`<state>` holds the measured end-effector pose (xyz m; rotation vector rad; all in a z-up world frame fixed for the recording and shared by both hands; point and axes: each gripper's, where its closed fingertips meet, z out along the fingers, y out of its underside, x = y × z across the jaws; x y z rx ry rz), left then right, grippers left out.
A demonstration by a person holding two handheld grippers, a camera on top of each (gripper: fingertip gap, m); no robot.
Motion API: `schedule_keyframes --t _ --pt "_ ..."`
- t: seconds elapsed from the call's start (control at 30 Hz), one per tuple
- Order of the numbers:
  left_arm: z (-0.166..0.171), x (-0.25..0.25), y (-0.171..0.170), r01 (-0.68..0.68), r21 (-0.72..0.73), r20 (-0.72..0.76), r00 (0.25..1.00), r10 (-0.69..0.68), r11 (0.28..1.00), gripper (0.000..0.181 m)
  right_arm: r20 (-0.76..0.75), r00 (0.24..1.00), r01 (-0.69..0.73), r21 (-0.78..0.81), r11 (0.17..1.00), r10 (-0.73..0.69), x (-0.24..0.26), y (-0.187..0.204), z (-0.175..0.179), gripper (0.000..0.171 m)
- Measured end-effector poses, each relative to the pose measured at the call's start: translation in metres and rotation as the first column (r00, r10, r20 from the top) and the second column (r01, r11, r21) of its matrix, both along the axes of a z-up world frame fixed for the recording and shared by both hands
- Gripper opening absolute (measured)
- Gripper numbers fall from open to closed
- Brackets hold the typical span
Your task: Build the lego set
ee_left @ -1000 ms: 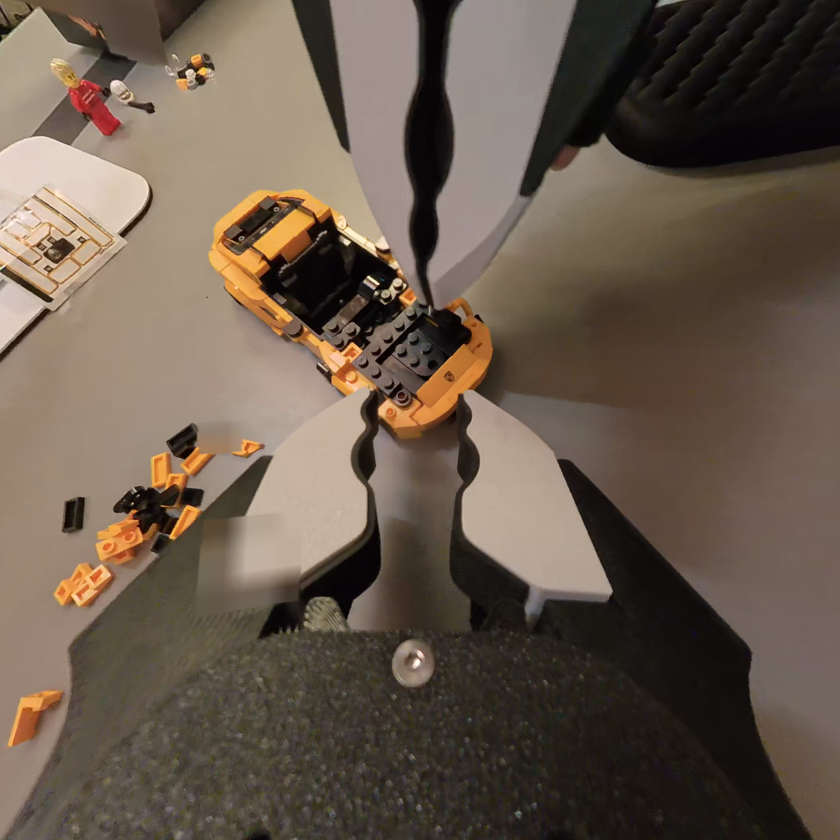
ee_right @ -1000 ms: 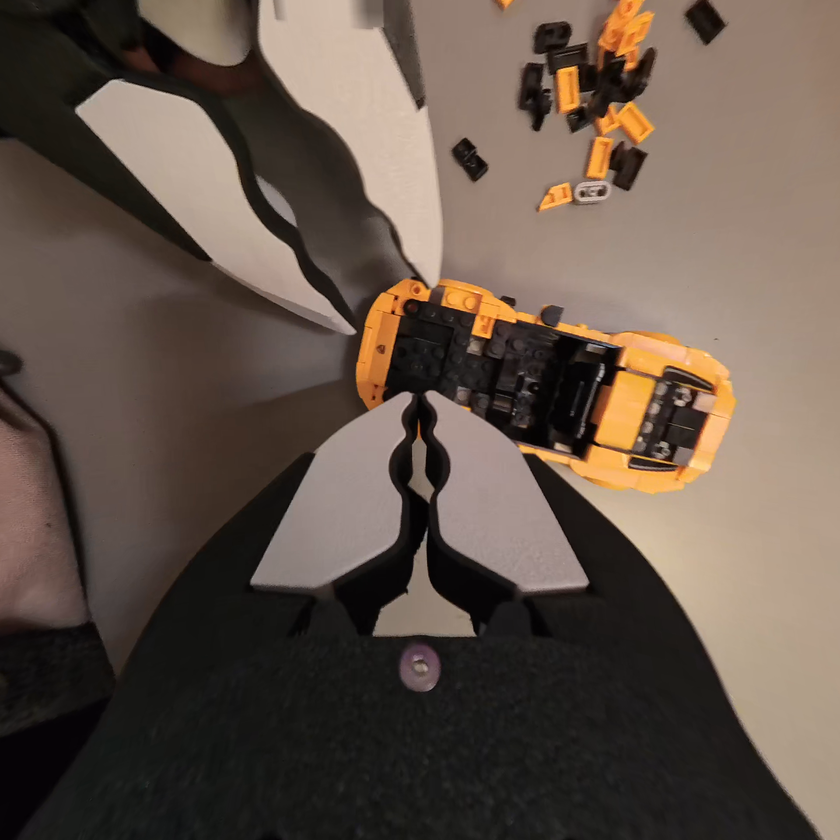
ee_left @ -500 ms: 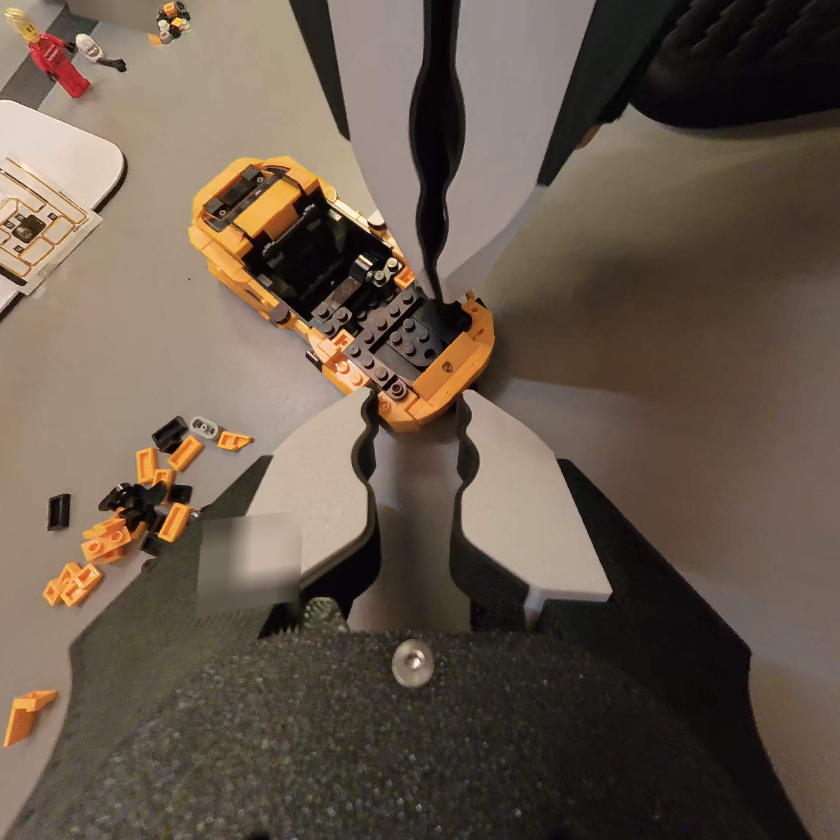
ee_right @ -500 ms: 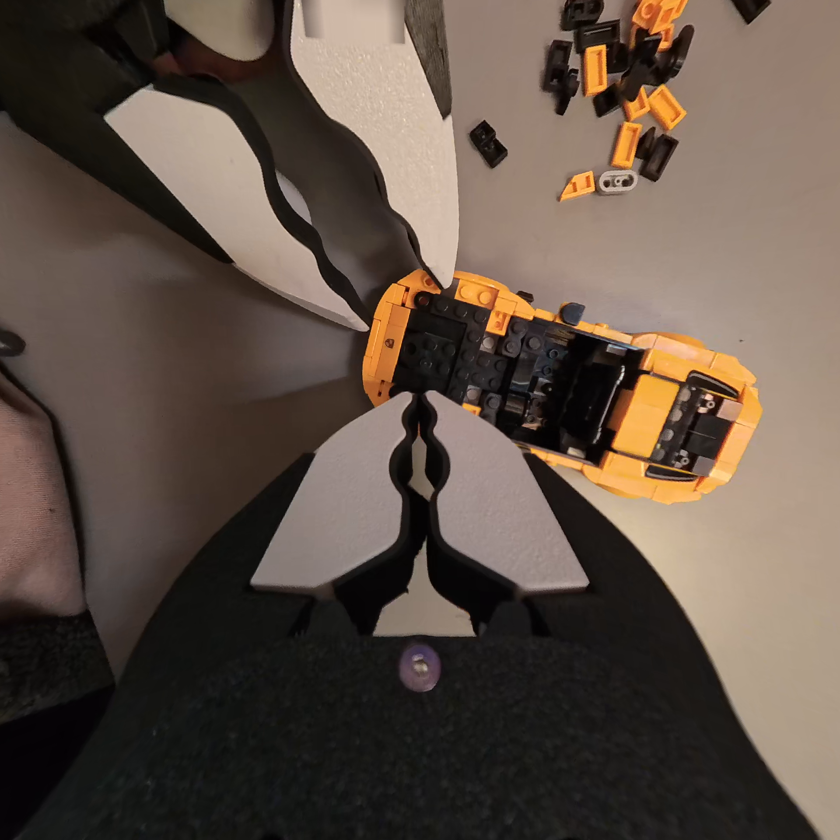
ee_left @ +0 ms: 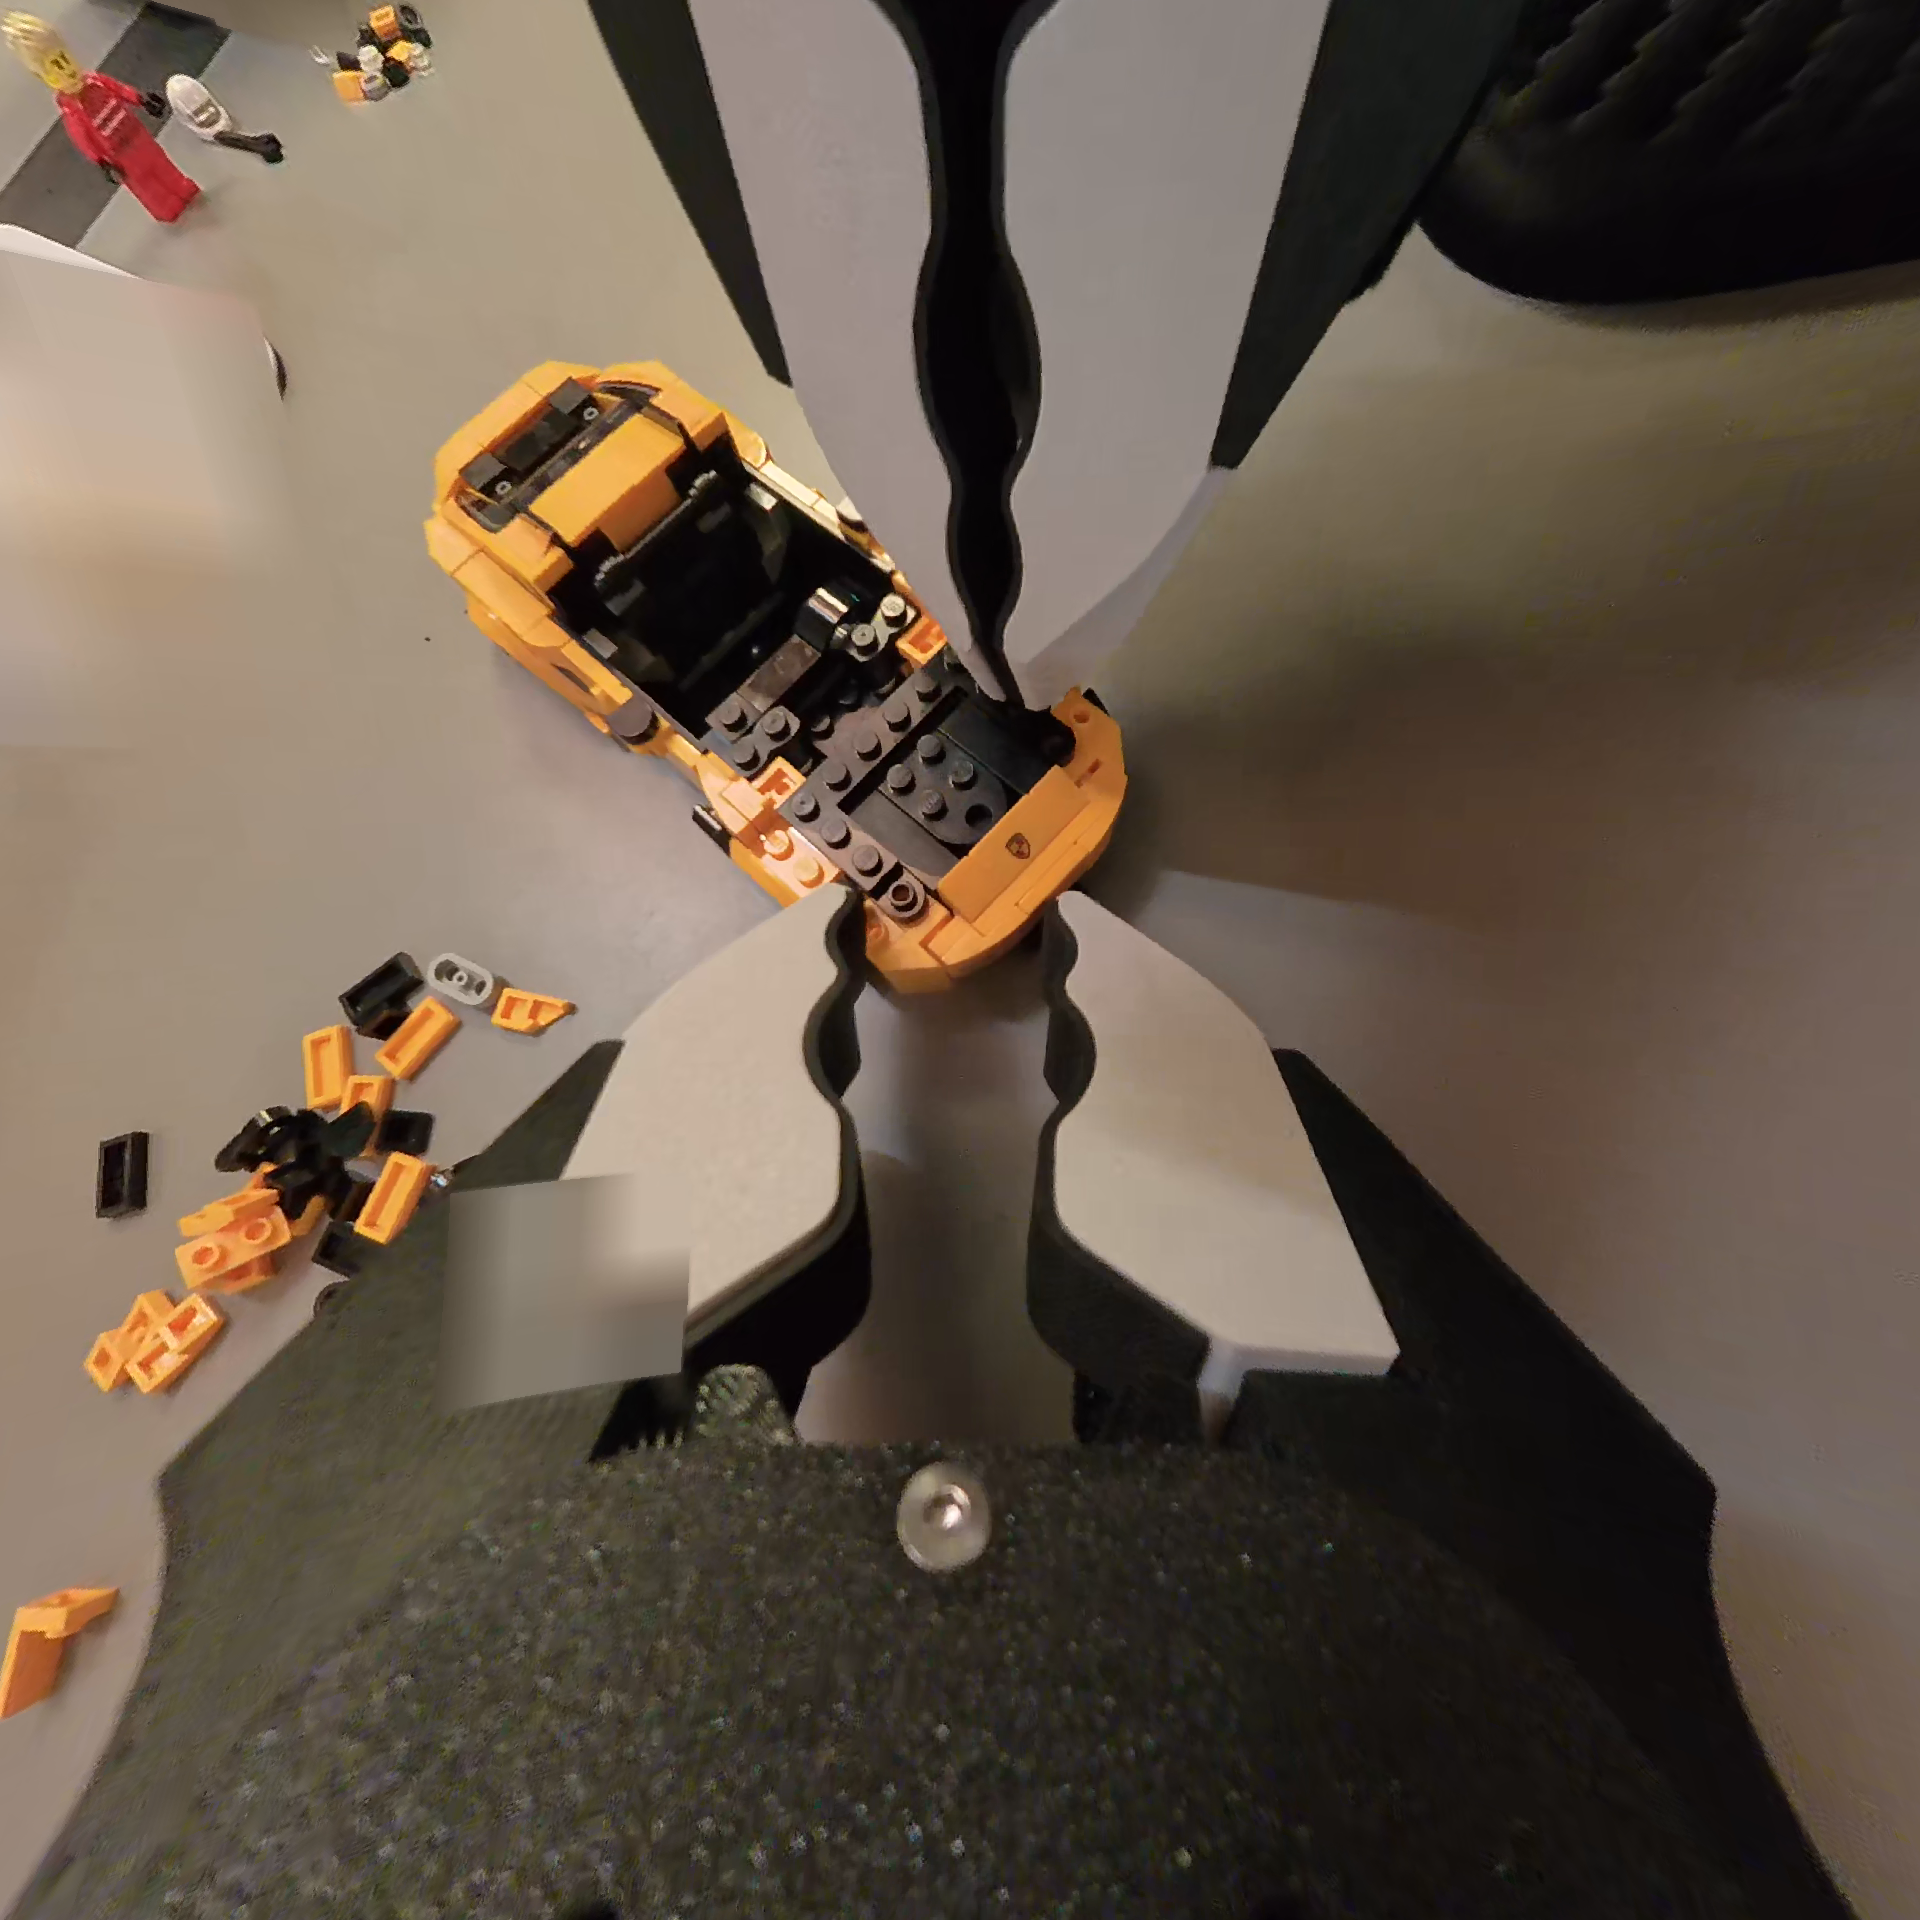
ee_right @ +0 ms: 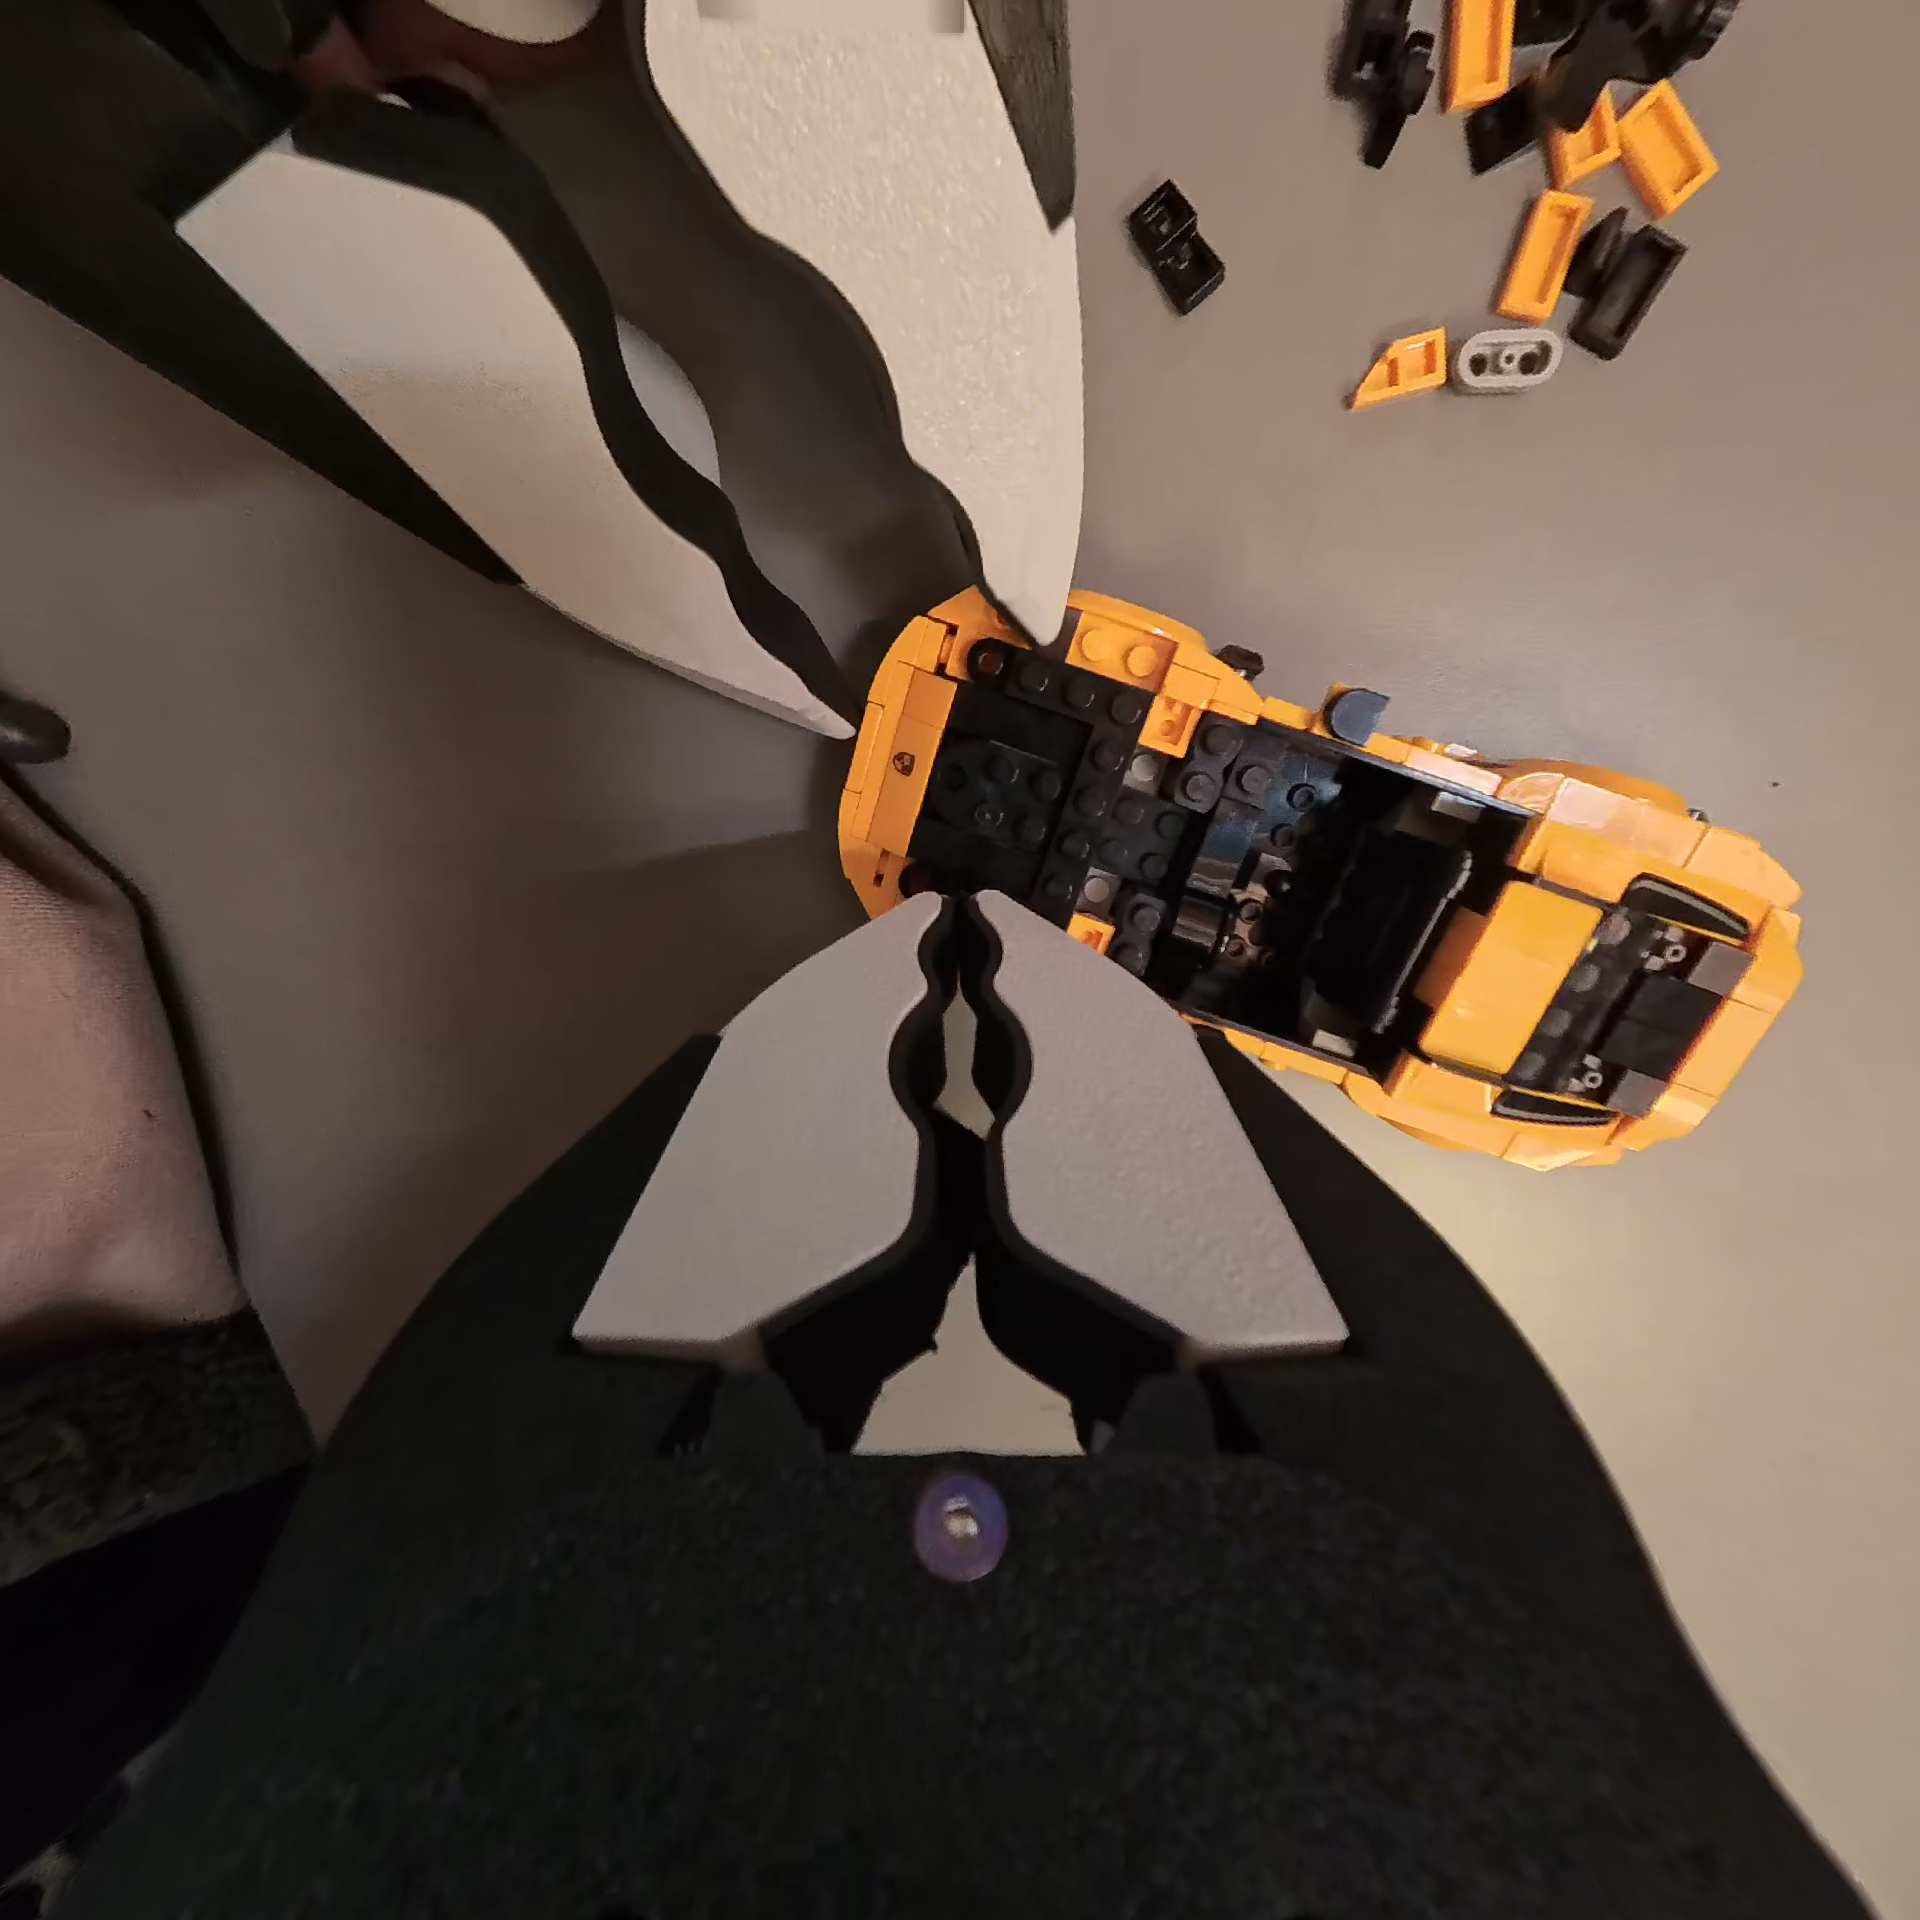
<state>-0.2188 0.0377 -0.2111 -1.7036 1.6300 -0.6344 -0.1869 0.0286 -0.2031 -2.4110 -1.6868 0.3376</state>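
Bricks [ee_left: 301, 1164], loose, orange and black, smooth and mostly flat, lie scattered on the matte grey table [ee_left: 1507, 831] at about eight o'clock from the orange car [ee_left: 769, 686] in the left wrist view. The car's long axis runs from ten o'clock to four o'clock, its nose toward four. The left gripper [ee_left: 951, 920] is spread wide, its grey fingers with wavy black pads bracketing the nose corner without clamping it. The car's middle is studded black plates, its shell glossy orange. From twelve o'clock the right gripper [ee_left: 1003, 691] comes in, fingers drawn together, tips on the nose's far corner; whether they pinch a piece cannot be told.
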Motion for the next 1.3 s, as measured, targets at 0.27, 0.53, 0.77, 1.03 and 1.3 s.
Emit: schedule_keyframes --t 0.27,0.53,0.77,1.03,1.3 --pt "0.0 -0.001 0.0 -0.006 -0.011 0.003 1.0 0.006 1.0 0.032 0.049 0.998 -0.035 -0.009 0.999 0.035 -0.001 0.001 0.0 0.0" --pt "0.004 -0.002 0.001 -0.008 -0.012 0.021 1.0 0.008 1.0 0.035 -0.205 0.978 0.006 0.164 0.986 0.029 0.0 0.007 0.015 0.0" --pt "0.001 -0.001 0.003 -0.017 -0.006 0.007 1.0 0.017 1.0 0.057 -0.326 0.938 0.022 0.4 0.916 0.119 0.024 0.007 0.007 0.058" --pt "-0.007 0.007 0.021 -0.079 0.123 -0.025 0.996 0.083 0.989 0.082 -0.145 0.915 -0.174 0.701 0.692 0.377 0.02 0.023 0.008 0.063" --pt "-0.006 0.006 0.032 -0.132 0.082 0.023 0.991 0.131 0.988 0.077 0.063 0.845 -0.441 0.646 0.624 0.532 0.009 0.047 -0.003 0.056"
